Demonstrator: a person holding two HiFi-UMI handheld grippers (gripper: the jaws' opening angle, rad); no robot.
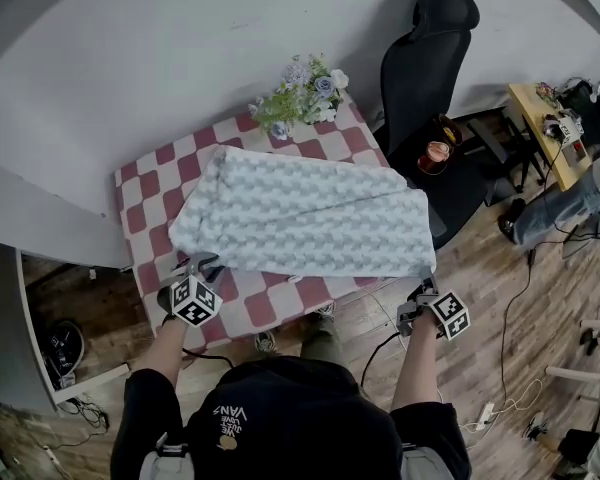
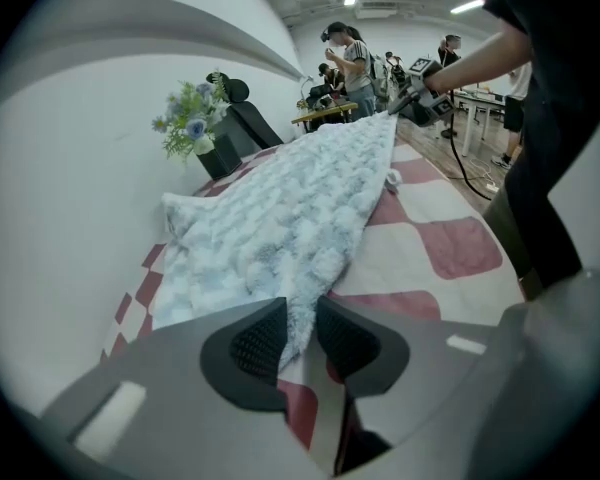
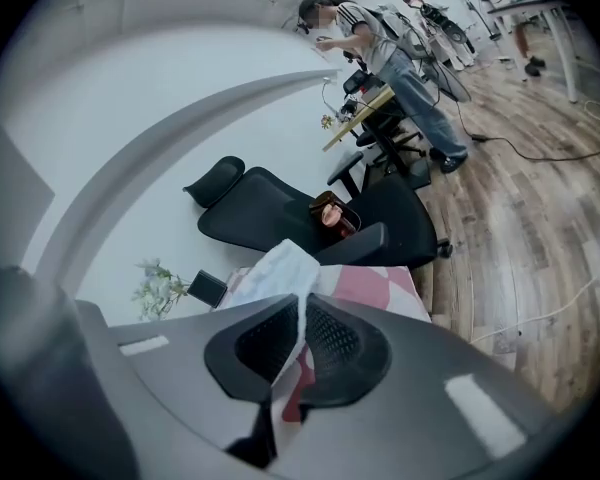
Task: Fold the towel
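Both near corners of the towel (image 1: 300, 213) are taken. My left hand-held gripper (image 2: 298, 330) is closed on one fluffy corner, and my right hand-held gripper (image 3: 302, 333) is nipped tight on the other, thinner one. Ahead of both jaws the towel lies spread flat over the checked tabletop (image 1: 140, 183). It looks plush, light and limp, so I judge it will sag between grips and drape rather than crease sharply; the corners are the right hold. The only legible writing is "VANS" on my shirt (image 1: 230, 413), upside down.
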